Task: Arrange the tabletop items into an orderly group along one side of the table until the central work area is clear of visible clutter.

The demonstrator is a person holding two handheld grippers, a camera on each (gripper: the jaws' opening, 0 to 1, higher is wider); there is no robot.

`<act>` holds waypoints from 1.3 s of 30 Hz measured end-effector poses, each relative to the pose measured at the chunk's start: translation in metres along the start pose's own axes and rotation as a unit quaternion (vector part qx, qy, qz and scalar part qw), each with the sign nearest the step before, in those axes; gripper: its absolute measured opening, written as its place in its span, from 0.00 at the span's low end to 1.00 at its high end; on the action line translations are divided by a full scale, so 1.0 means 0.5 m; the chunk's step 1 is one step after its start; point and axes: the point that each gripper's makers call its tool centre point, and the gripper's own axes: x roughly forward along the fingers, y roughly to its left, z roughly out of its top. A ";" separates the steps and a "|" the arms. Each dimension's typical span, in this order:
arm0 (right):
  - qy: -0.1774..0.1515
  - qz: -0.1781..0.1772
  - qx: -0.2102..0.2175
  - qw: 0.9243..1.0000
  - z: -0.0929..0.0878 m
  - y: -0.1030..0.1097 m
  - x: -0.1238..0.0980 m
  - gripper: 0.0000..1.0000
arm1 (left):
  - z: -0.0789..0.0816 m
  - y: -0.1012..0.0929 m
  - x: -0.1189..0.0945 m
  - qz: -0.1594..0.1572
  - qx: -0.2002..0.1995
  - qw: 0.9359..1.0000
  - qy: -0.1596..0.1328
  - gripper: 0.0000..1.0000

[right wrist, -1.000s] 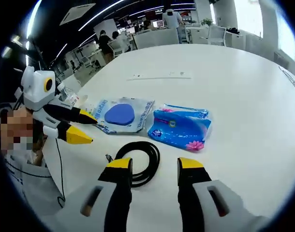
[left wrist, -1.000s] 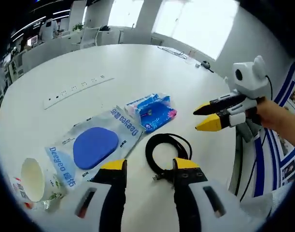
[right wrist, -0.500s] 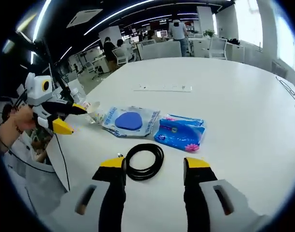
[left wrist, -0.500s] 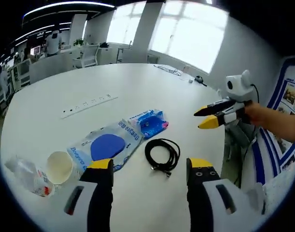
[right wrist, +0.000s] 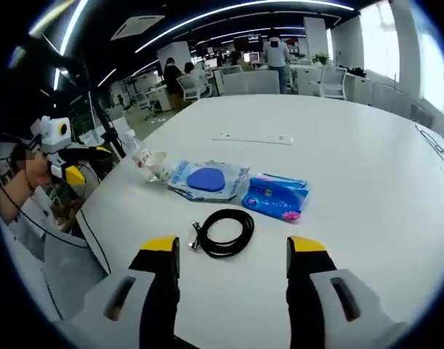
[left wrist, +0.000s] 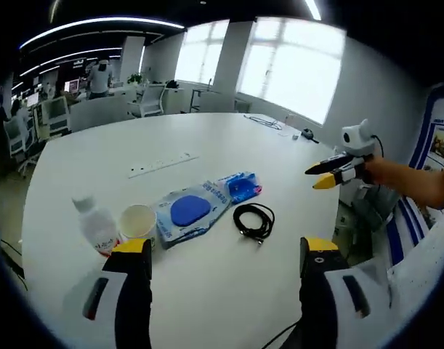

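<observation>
While both tools, left (left wrist: pixel 218 251) and right (right wrist: pixel 232 251), hover released near the black cable (right wrist: pixel 223 232), nothing is held, likely surveying clutter on the surface (right wrist: pixel 367 189).

table (left wrist: pixel 229 291): white
cable (left wrist: pixel 254 220): black, coiled
tissue pack (right wrist: pixel 275 197): blue, with pink flower print
clear bag (left wrist: pixel 192 212): transparent, blue lettering, solid blue oval pad inside
paper cup (left wrist: pixel 138 221): cream white
bottle (left wrist: pixel 95 226): clear, white cap, reddish label
power strip (left wrist: pixel 163 164): white
left gripper (left wrist: pixel 226 251): yellow jaw tips, black and white body
right gripper (right wrist: pixel 232 247): yellow tips, black and white body
</observation>
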 end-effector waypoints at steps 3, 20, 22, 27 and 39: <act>-0.001 0.003 -0.003 1.000 -0.006 0.007 -0.007 0.61 | -0.009 0.002 -0.026 0.004 -0.005 1.000 -0.006 0.89; -0.015 0.011 -0.005 1.000 -0.021 0.050 -0.045 0.69 | -0.051 0.000 -0.116 0.016 -0.022 1.000 -0.009 0.93; -0.014 0.010 -0.006 1.000 -0.024 0.055 -0.046 0.69 | -0.051 -0.001 -0.121 0.015 -0.025 1.000 -0.010 0.92; -0.020 0.008 0.000 1.000 -0.029 0.061 -0.053 0.69 | -0.051 -0.009 -0.129 0.011 -0.021 1.000 -0.011 0.93; -0.022 0.000 0.004 1.000 -0.036 0.056 -0.067 0.69 | -0.056 -0.013 -0.133 0.010 -0.021 1.000 -0.011 0.92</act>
